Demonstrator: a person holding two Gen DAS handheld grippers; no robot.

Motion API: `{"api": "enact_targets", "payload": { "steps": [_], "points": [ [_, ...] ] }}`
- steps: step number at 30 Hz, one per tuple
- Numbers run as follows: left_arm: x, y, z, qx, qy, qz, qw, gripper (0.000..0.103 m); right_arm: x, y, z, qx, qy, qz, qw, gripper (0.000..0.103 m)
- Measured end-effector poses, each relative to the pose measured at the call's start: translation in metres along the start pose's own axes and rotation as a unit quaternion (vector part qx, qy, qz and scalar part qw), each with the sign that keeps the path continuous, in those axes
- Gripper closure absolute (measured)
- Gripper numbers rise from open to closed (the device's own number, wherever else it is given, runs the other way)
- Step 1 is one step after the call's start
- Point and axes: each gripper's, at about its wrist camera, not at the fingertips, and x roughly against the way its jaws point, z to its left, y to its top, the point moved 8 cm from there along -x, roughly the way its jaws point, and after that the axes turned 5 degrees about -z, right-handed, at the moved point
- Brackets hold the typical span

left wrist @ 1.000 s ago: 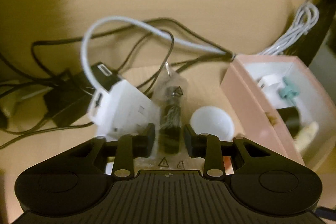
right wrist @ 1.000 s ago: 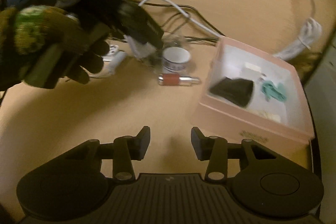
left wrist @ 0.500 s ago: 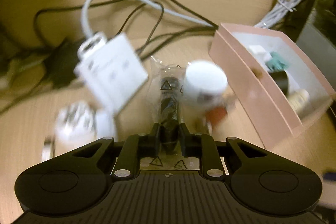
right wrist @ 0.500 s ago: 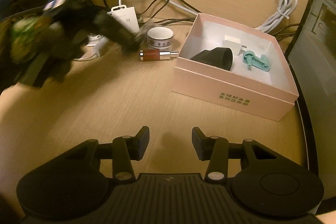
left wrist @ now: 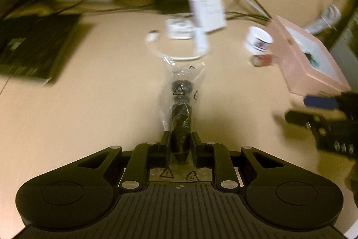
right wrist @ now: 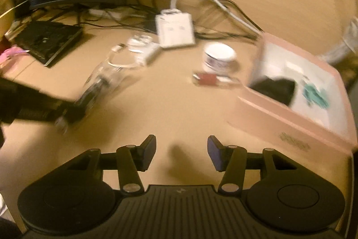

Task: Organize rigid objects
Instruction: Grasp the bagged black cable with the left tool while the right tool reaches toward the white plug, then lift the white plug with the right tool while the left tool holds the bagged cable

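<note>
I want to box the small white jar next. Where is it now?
In the right wrist view the white jar stands on the desk just left of the pink box, directly behind the red vial.

Recycling triangles (one marked 04) on clear plastic bag [left wrist: 181,91], pink box [right wrist: 290,124] print illegible

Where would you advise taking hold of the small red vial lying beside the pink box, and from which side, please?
Grip the red vial across its red barrel, coming down from above. It lies flat on the desk, its length running toward the pink box, so the fingers probably fit best across the barrel. Its pale end sits close to the box wall, and the white jar stands just behind, so an end-on approach looks cramped.
</note>
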Motion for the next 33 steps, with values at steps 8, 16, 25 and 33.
{"api": "enact_targets", "payload": {
  "steps": [8,16,25,33],
  "points": [
    [0.015,-0.007,0.027,0.053,0.012,-0.009,0.9985,0.081,-0.059,0.083,0.057,0.050,0.058,-0.053,0.996,0.031],
    [0.018,-0.013,0.030,0.073,0.013,-0.023,0.9970,0.081,-0.165,0.132,0.073,-0.003,0.001,-0.033,0.999,0.029],
    [0.018,-0.013,0.029,0.069,0.016,-0.020,0.9973,0.081,-0.161,0.120,0.077,0.061,-0.003,-0.029,0.998,0.055],
    [0.019,-0.026,-0.004,0.015,-0.038,0.002,0.9991,0.081,-0.051,0.054,0.055,0.076,0.017,-0.045,0.996,0.055]
  ]
}}
